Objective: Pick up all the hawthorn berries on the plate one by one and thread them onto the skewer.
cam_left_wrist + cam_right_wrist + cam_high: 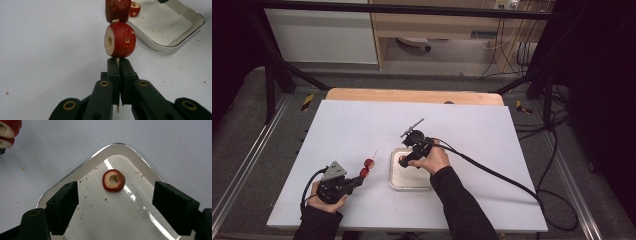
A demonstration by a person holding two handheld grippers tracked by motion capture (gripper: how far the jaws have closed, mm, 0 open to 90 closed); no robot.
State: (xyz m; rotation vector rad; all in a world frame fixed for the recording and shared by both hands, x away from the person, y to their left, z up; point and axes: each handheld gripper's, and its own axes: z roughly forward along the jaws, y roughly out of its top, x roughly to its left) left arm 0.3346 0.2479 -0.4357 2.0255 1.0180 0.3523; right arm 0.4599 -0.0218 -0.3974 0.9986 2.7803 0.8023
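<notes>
Red fruit pieces, 2 of them (120, 38), are sitting threaded on a thin wooden skewer (117, 61), and the left gripper (117, 62) is pinching that skewer with its jaws pressed tight together. Each piece is a cored slice with pale flesh showing at the cut face and a hole through the middle. In the high view the left gripper (360, 181) is lying low at the near left of the white surface (337, 130), and the skewer is pointing away and to the right, its bare tip sticking out past the fruit, towards a shallow metal tray (398, 184).

The tray is resting near the middle of the surface, just right of the skewered fruit, scattered with small crumbs. 1 more red slice (113, 180) is lying flat in it, near a corner, hole facing up, touching neither wall.

The right gripper (115, 207) is hovering over the tray with its jaws standing well apart, 1 on each side of the loose slice and just short of it, gripping nothing. The pads are not touching the slice. In the high view the person's right hand (432, 161) is holding this gripper at the tray's far edge, its black cable (492, 172) trailing off to the right across the surface.
</notes>
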